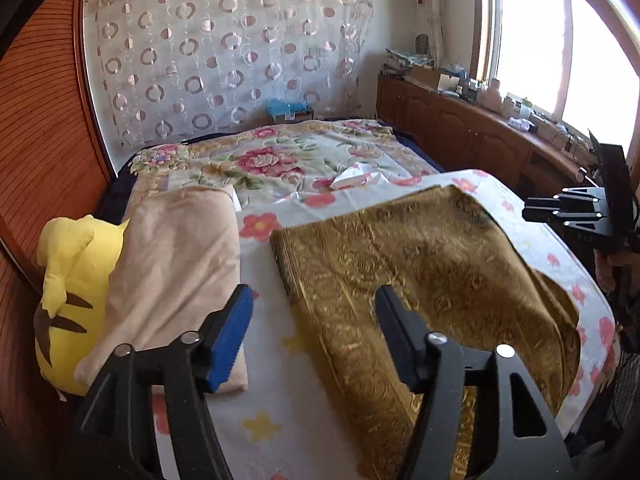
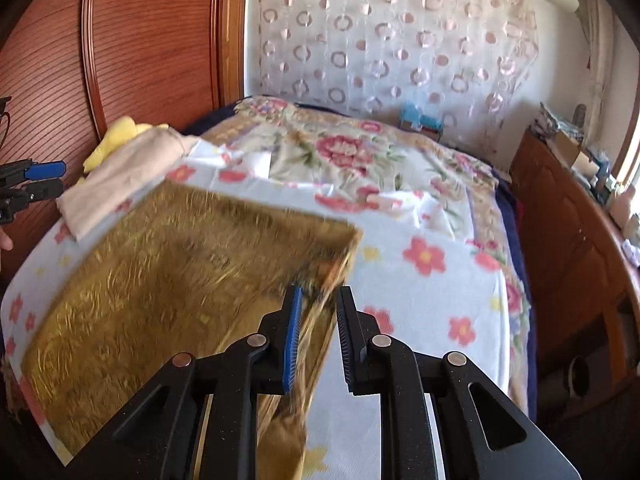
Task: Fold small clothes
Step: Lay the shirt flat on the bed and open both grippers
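We hold left gripper [image 1: 316, 332] fingers wide open, empty. Right gripper [image 2: 318, 336] fingers slightly apart around gold cloth [image 2: 168, 264] edge, letting fold drop flat on bed [image 2: 420, 292].

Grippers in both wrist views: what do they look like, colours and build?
Left gripper and right gripper match: matte black linkage arms with triangular cut-outs and round silver pivot pins. Each has one bright blue ridged pad and one black ridged pad. No sleeves visible.

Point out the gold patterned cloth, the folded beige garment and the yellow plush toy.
gold patterned cloth [image 1: 432, 264]: left wrist view, middle of its top layer.
folded beige garment [image 1: 176, 264]: left wrist view, centre of its upper face.
yellow plush toy [image 1: 76, 264]: left wrist view, its yellow body beside the garment.
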`<state>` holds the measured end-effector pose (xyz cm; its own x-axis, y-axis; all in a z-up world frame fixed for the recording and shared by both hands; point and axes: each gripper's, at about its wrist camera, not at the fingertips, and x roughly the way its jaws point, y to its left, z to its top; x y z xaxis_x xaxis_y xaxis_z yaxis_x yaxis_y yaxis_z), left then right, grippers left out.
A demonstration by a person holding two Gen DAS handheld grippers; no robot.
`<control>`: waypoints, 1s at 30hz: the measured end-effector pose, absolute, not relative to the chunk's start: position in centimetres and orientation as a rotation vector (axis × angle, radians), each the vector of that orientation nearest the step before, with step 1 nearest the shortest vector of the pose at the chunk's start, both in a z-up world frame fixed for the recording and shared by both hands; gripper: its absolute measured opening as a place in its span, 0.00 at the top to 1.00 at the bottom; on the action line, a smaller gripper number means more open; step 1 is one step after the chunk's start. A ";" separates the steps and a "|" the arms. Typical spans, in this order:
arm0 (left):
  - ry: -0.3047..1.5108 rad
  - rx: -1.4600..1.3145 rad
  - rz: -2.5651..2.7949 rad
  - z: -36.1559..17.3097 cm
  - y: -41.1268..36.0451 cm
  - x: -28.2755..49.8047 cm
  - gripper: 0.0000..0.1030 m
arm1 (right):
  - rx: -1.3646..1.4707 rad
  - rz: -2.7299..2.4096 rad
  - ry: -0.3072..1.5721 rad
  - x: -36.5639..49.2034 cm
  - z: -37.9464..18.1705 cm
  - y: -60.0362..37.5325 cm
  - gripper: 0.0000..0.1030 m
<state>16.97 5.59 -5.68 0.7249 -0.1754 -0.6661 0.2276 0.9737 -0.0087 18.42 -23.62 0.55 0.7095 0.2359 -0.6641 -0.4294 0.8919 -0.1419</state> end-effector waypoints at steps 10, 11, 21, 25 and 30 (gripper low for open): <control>0.767 0.015 -0.249 -8.3 4.3 9.7 0.26 | -0.226 0.461 0.745 10.0 -1.4 -24.8 0.65; 0.768 0.006 -0.248 -8.5 4.2 9.1 0.26 | -0.223 0.463 0.747 9.3 -1.7 -25.0 0.65; 0.794 -0.016 -0.249 -10.3 3.0 6.6 0.26 | -0.193 0.472 0.747 5.0 -2.6 -26.7 0.83; 0.799 -0.022 -0.244 -10.6 2.9 6.2 0.26 | -0.203 0.477 0.691 3.5 -2.6 -27.2 0.95; 0.810 -0.019 -0.250 -11.0 2.8 5.9 0.26 | -0.168 0.458 0.676 2.5 -2.2 -29.2 0.95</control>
<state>5.90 2.77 -11.00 0.6615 -0.2281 -0.7144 0.2133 0.9705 -0.1124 2.53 -29.23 -2.17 0.6856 0.3527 -0.6369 -0.4601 0.8879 -0.0036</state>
